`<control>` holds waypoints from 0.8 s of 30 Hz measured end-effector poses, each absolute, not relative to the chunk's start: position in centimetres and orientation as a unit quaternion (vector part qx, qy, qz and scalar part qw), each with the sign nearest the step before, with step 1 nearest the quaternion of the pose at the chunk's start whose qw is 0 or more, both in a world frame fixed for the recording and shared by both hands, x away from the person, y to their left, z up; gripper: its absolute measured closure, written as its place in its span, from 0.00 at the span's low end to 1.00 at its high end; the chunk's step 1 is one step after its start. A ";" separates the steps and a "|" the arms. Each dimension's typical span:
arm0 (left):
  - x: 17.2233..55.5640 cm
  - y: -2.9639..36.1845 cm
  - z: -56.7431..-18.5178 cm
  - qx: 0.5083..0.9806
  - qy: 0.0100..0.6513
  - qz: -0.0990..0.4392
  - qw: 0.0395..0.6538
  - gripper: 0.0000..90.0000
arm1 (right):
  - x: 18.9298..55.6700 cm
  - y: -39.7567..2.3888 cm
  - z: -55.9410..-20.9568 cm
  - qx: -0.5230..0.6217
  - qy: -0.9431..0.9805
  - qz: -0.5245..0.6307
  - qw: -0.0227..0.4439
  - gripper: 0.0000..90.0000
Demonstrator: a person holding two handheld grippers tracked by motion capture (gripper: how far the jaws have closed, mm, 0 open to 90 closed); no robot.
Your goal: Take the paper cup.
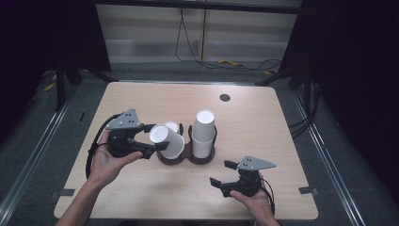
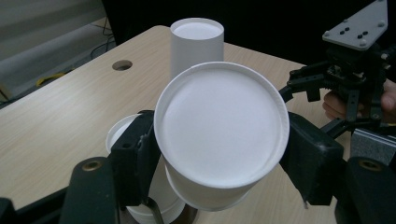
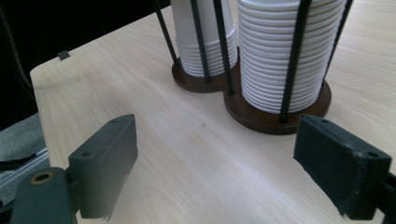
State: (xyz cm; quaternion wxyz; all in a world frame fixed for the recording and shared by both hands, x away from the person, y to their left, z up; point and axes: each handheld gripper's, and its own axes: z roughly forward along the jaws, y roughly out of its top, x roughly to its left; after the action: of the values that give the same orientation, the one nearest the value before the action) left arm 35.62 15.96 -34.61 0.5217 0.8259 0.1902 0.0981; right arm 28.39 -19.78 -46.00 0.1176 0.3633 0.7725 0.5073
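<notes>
White paper cup (image 1: 167, 140) clamped, tilted, in left gripper (image 1: 150, 139) above dark wooden cup holder (image 1: 186, 157); right gripper (image 1: 220, 173) released, empty, over table (image 1: 263, 122).

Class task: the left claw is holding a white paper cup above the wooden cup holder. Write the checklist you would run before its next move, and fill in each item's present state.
1. Left claw shut on the white paper cup: ok.
2. Cup upright for stacking: not ok, it lies tilted, base toward the camera.
3. Short white cup stack free beneath it: ok.
4. Dark round-based wooden holder standing flat on the light wooden table: ok.
5. Right claw open, empty, apart from the holder: ok.
6. Cup centred over the stack: cannot tell.
</notes>
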 end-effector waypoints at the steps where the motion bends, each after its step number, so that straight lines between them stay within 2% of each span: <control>1: 35.6 15.9 -34.9 0.827 0.184 0.095 0.522 0.37 | 28.4 -19.7 -45.9 0.363 0.772 0.508 0.117 0.15; 24: 35.4 14.4 -40.2 0.844 0.185 0.034 0.503 0.37 | 29.1 -17.0 -44.3 0.303 0.788 0.528 0.092 0.15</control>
State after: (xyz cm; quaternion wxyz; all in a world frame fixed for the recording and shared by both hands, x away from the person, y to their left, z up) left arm 35.36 14.36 -40.23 0.5026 0.8438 0.1851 0.0337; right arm 29.07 -16.99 -44.29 0.0925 0.3033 0.7880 0.5278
